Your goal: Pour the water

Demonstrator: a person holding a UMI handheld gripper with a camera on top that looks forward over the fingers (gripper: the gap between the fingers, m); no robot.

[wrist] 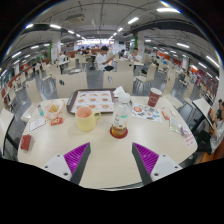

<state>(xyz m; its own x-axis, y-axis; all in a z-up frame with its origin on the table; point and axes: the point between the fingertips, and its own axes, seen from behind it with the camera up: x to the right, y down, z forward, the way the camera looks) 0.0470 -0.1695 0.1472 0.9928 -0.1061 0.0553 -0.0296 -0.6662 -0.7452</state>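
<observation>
A clear plastic water bottle (120, 118) with a pale label stands upright on the round cream table (110, 155), beyond my fingers and slightly right of centre. A yellowish translucent cup (86, 119) stands just left of the bottle. My gripper (111, 160) is open and empty, its two fingers spread wide, with purple pads (76, 155) showing on their inner faces. Bare tabletop lies between the fingers; the bottle and cup are well ahead of them.
A white tray with red patches (93, 100) lies behind the cup. A food tray (47, 112) sits at the left, a red cup (154, 97) and papers at the right. Chairs ring the table; a person (103, 59) sits far behind.
</observation>
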